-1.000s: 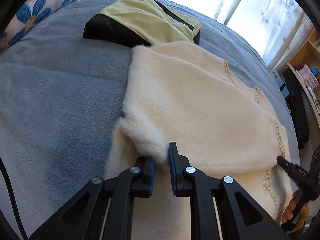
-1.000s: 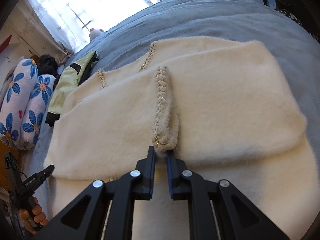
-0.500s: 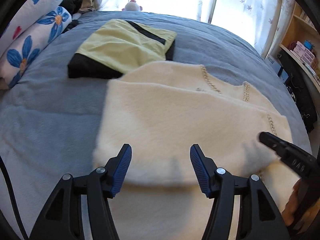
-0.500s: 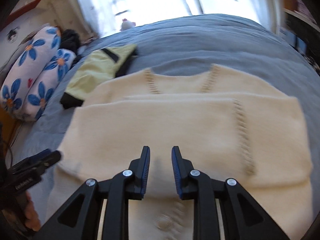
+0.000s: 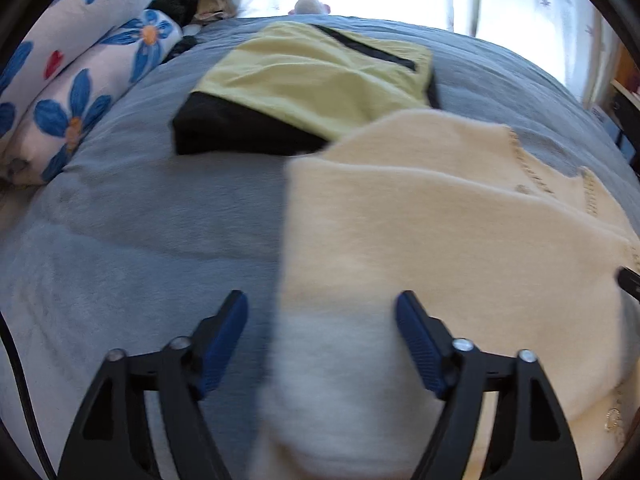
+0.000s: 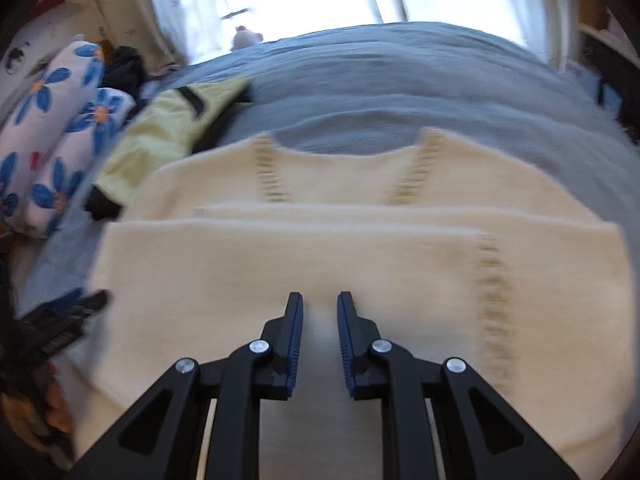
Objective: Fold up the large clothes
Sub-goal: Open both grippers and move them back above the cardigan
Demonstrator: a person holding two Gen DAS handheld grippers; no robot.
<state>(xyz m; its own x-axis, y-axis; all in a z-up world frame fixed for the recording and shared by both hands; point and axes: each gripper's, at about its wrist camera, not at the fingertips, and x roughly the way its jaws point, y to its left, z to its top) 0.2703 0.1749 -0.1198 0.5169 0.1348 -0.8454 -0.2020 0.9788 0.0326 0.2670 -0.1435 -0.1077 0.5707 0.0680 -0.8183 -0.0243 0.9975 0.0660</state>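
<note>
A fluffy cream cardigan (image 5: 440,240) with braided trim lies on the grey-blue bed cover, its lower part folded up over the chest (image 6: 360,264). My left gripper (image 5: 320,300) hovers over the cardigan's left edge; its jaws are opening wide and nothing is between them. My right gripper (image 6: 319,298) hangs above the middle of the folded panel; its jaws are closing a little, a narrow gap remains and no cloth is in it. The left gripper also shows blurred at the left edge of the right wrist view (image 6: 68,316), with a hand below it.
A folded yellow-green and black garment (image 5: 312,80) lies just beyond the cardigan's far left corner. Floral pillows (image 5: 80,80) are stacked at the left. The grey-blue bed cover (image 5: 140,240) stretches bare to the left and far side. A bright window with curtains stands behind.
Both grippers have let go of the cardigan: the left released the folded edge and spread wide, the right released the braided trim. Both views swung left, and the fold now lies flat.
</note>
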